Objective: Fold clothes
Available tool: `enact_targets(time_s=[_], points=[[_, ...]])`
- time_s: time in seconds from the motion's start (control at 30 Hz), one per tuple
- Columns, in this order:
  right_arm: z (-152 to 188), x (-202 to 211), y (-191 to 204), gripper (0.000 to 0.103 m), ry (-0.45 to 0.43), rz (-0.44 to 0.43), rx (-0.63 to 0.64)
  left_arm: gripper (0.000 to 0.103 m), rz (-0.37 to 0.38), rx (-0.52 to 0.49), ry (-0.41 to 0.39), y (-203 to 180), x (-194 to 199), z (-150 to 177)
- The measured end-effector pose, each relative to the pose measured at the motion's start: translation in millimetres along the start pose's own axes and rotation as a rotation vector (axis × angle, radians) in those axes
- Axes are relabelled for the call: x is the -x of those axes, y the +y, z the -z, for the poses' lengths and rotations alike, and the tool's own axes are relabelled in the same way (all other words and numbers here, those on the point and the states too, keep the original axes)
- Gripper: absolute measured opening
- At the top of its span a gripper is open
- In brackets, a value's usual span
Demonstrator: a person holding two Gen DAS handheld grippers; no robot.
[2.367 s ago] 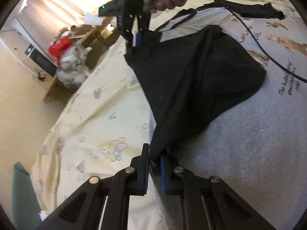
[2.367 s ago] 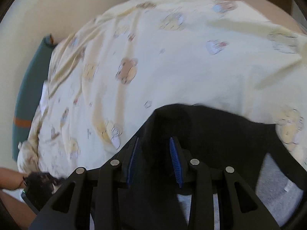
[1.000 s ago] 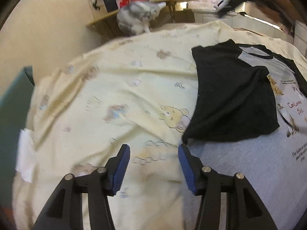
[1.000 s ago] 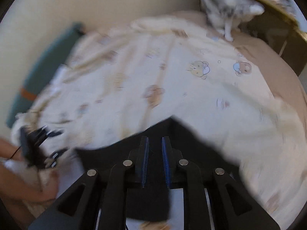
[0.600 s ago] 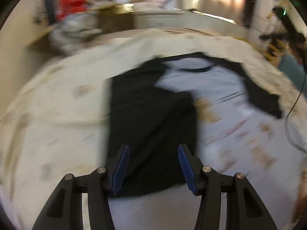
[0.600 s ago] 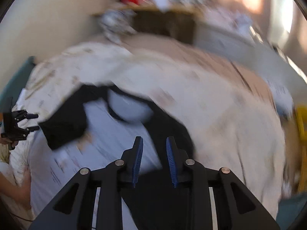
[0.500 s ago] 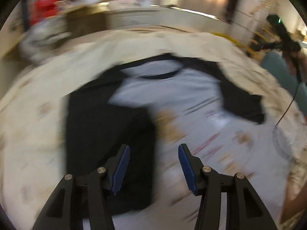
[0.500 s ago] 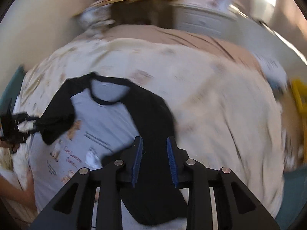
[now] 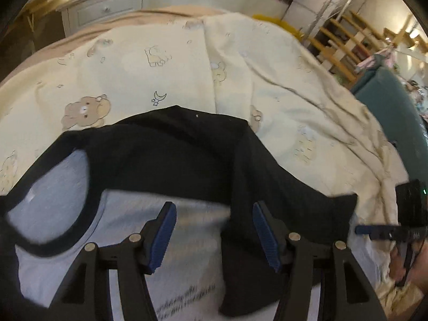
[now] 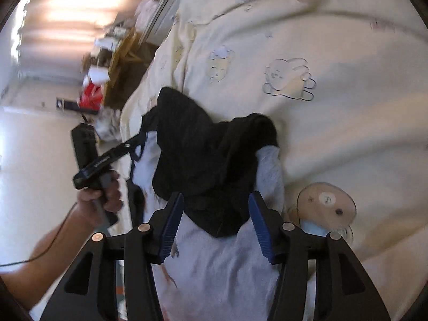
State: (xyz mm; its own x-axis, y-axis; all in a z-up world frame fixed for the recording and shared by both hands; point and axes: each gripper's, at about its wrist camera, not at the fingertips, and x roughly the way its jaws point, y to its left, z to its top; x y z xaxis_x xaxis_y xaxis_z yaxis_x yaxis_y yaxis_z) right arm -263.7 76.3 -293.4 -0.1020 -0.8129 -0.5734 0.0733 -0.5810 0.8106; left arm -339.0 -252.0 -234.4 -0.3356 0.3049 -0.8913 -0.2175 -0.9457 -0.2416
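Note:
A grey T-shirt with a black collar and black sleeves lies flat on a pale yellow bear-print sheet. My left gripper hovers over the shoulder, where the black sleeve meets the grey body. Its jaws are opening and the pads press on nothing. In the right wrist view, my right gripper hangs over the crumpled end of that black sleeve. Its jaws are opening too, with cloth below them but not pinched. Each view shows the other gripper: the left gripper in a hand, the right gripper at the edge.
A white dresser and a wooden rack stand beyond the bed. A teal cushion borders the sheet on the right. A person's forearm with a thin cable reaches in at the left. Red clutter sits on a far shelf.
Both grippers have swung from the folded sleeve on one side of the shirt to the unfolded sleeve on the other. The right jaws, nearly shut over black cloth before, now stand wide.

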Motion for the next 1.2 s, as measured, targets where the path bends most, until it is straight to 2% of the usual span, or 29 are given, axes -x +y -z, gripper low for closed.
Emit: enact_targets(time_s=[0.2, 0.27, 0.53, 0.57, 0.6, 0.63, 0.7, 0.73, 0.77, 0.83, 0.93, 1.0, 1.07, 1.1, 1.2], points=[[-26, -18, -15, 0.056, -0.010, -0.060, -0.035, 0.061, -0.021, 0.054, 0.005, -3, -22, -23], [-33, -23, -17, 0.056, -0.006, -0.065, -0.036, 0.065, -0.024, 0.072, 0.004, -5, -28, -29], [-41, -26, -25, 0.055, -0.023, -0.102, -0.042, 0.066, -0.060, -0.019, 0.045, -44, -66, -60], [-43, -27, -26, 0.055, -0.026, -0.106, -0.054, 0.065, -0.064, -0.022, 0.053, -47, -70, -65], [-44, -27, -28, 0.055, -0.032, -0.114, -0.078, 0.055, -0.069, -0.024, 0.061, -50, -73, -69], [-45, -28, -28, 0.053, -0.034, -0.108, -0.078, 0.040, -0.085, -0.026, 0.065, -51, -75, -74], [-47, -27, -27, 0.047, -0.050, -0.097, -0.065, 0.035, -0.086, 0.002, 0.056, -49, -76, -85], [-49, -25, -27, 0.040, -0.063, -0.092, -0.052, 0.034, -0.072, 0.030, 0.045, -45, -75, -91], [-50, -23, -26, 0.024, -0.077, -0.086, -0.041, 0.034, -0.068, 0.044, 0.038, -43, -74, -96], [-55, -19, -30, 0.006, -0.098, -0.070, -0.039, 0.034, -0.075, 0.063, 0.038, -36, -74, -106], [-62, -7, -34, 0.005, -0.126, -0.075, -0.042, 0.033, -0.113, 0.061, 0.049, -31, -80, -116], [-65, 1, -32, 0.005, -0.143, -0.061, -0.027, 0.033, -0.152, 0.091, 0.006, -26, -78, -124], [-67, 5, -35, 0.004, -0.146, -0.020, -0.036, 0.033, -0.156, 0.153, -0.030, -17, -76, -133], [-68, 7, -37, 0.005, -0.145, -0.001, -0.040, 0.033, -0.157, 0.157, -0.024, -17, -79, -136], [-63, 5, -39, 0.007, -0.064, 0.015, -0.043, 0.033, -0.163, 0.103, -0.036, -31, -80, -139]])
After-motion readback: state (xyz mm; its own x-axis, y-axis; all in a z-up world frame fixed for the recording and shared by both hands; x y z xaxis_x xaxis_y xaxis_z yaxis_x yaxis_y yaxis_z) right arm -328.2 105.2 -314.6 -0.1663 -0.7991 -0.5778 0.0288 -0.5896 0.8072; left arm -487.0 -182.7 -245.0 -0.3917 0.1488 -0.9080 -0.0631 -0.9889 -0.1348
